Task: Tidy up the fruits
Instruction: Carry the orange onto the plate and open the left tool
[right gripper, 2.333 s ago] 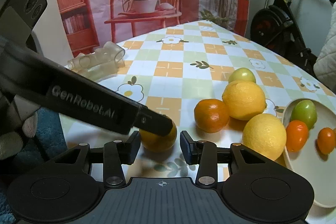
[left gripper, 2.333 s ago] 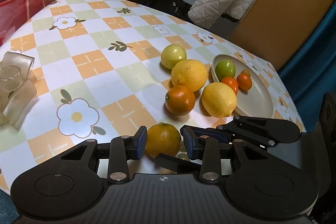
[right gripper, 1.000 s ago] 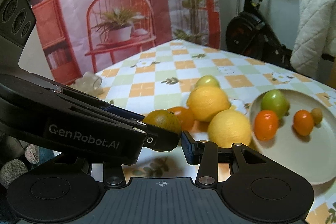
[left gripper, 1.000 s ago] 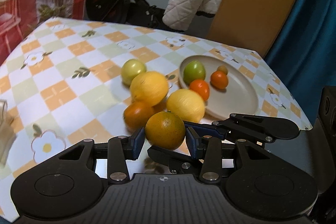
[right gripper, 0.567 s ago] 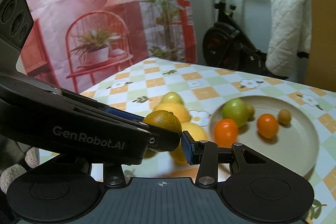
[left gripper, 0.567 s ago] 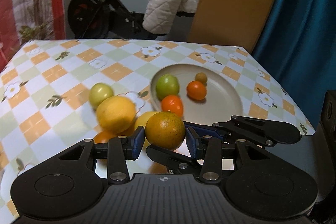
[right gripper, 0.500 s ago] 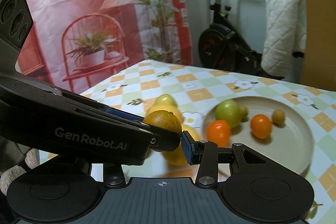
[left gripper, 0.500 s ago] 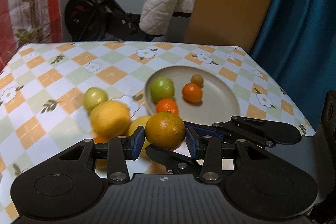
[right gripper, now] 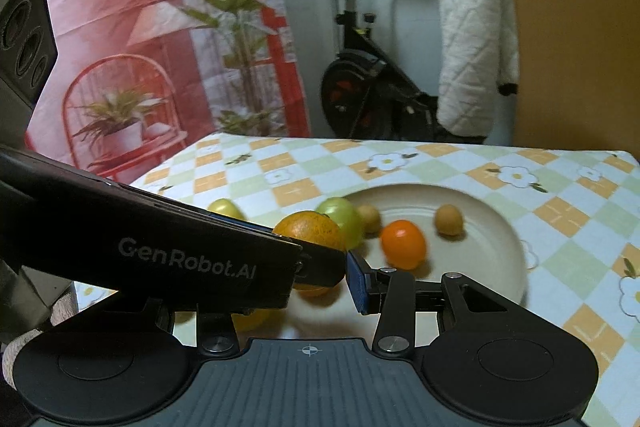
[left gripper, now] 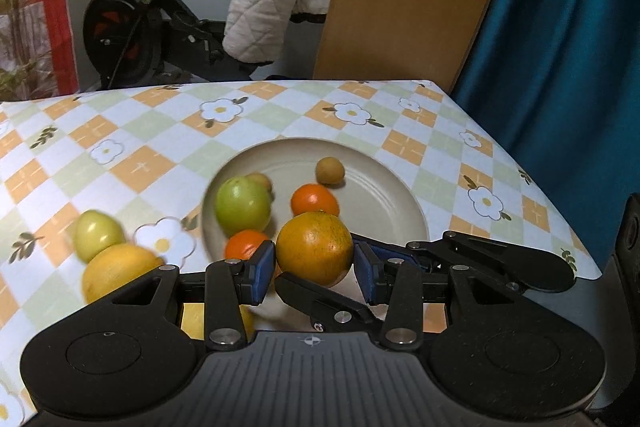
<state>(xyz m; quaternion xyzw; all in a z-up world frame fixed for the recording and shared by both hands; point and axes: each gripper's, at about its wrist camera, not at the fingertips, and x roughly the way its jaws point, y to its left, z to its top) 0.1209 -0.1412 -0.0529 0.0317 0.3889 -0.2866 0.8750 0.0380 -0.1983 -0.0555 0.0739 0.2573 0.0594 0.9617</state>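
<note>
Surface [left gripper: 280, 115] in a checked orange/green/white flower-print cloth. On it, a round cream ceramic plate [left gripper: 384, 195] holding a green round fruit [left gripper: 242, 205], two small orange fruits [left gripper: 314, 201], and a small tan round fruit [left gripper: 330, 170] at the far side. Just off the plate's left rim on the cloth: a large yellow lemon [left gripper: 116, 269] with a pale green fruit [left gripper: 97, 233] just beyond it. Left hand-held gripper [left gripper: 315, 267] pinches a mottled orange-yellow citrus [left gripper: 315, 253] between its blue pads, held over the plate's near edge. Right hand-held gripper [right gripper: 320, 277]: its left finger is hidden behind the left unit's body; blue right pad sits by the same citrus; contact not clear, can't tell its state.
</note>
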